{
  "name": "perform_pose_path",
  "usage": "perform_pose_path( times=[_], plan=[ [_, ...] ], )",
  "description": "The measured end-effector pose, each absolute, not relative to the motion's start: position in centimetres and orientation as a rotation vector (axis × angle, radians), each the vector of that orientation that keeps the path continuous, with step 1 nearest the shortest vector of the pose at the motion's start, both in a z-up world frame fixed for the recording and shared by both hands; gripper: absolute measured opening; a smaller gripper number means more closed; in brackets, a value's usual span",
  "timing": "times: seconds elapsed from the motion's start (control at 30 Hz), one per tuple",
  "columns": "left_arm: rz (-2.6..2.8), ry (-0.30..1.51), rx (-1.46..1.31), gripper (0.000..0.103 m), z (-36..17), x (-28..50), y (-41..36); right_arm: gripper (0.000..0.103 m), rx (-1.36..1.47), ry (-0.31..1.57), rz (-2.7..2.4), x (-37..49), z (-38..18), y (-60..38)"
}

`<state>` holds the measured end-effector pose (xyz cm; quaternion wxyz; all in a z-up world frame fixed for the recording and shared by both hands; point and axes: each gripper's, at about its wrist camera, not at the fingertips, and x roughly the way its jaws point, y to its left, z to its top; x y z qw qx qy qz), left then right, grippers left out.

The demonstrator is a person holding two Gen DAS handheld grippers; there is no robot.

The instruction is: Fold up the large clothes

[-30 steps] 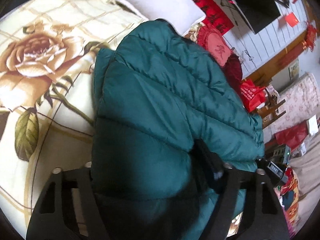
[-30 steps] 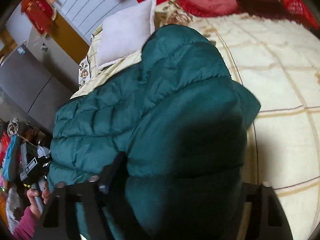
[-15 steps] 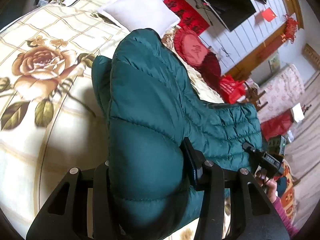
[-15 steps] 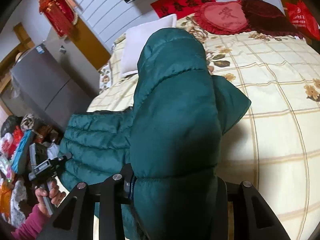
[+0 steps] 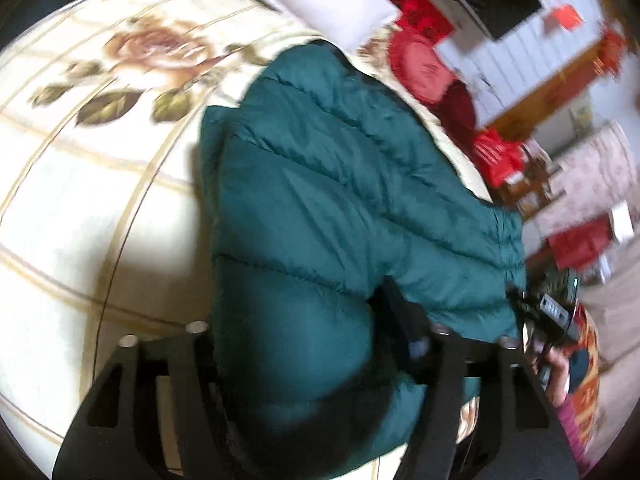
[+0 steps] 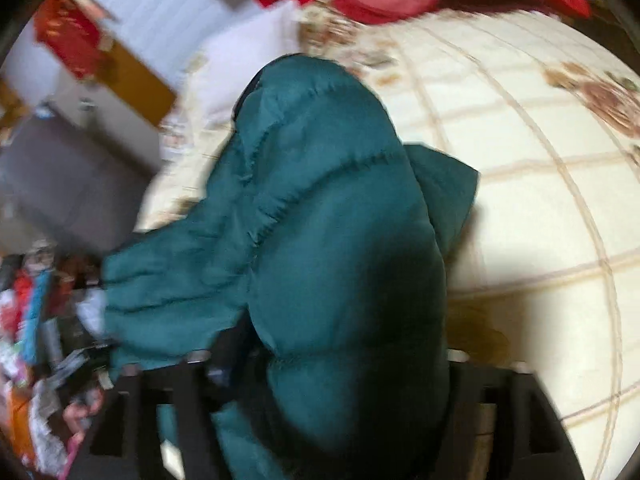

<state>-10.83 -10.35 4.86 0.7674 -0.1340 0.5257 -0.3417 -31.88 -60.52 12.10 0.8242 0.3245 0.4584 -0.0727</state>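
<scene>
Right now the green puffer jacket point(image 5: 320, 200) is bunched over the cream floral bedspread point(image 5: 100, 200) — one thick quilted fold clamped in the left gripper point(image 5: 294, 344), another in the right gripper point(image 6: 340, 364). Beyond it lies a white pillow point(image 5: 332, 8) — both views are blurred.

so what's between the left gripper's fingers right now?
A bulging fold of the green puffer jacket fills the gap in the left gripper, seen in the left wrist view.
</scene>
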Motion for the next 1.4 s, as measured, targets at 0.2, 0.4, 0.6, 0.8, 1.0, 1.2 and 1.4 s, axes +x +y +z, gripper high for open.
perform_pose_path(
  times=[0.2,0.4,0.6,0.8,1.0,1.2,1.4],
  plan=[
    [-0.615,1.053,-0.220,0.072,7.1,-12.9,-9.0,0.082,0.609,0.945,-0.252,-33.7,14.6,-59.8],
    [-0.536,0.947,-0.121,0.072,9.5,-16.1,-8.8,0.082,0.523,0.880,-0.275,-36.5,18.3,-57.8],
    [-0.503,0.903,-0.088,0.072,10.0,-19.5,-10.0,0.082,0.408,0.829,-0.235,-38.0,20.1,-51.8],
    [-0.493,0.889,-0.053,0.072,10.0,-21.7,-12.1,0.082,0.301,0.826,-0.221,-38.3,19.8,-46.2],
    [-0.493,0.866,-0.017,0.072,10.0,-23.8,-13.7,0.082,0.311,0.820,-0.214,-38.2,19.3,-43.5],
    [-0.492,0.851,0.011,0.072,9.6,-25.1,-14.9,0.082,0.291,0.826,-0.239,-37.9,18.9,-41.9],
    [-0.480,0.827,0.052,0.072,9.4,-26.1,-16.0,0.082,0.311,0.822,-0.240,-37.9,18.7,-41.5]
  ],
)
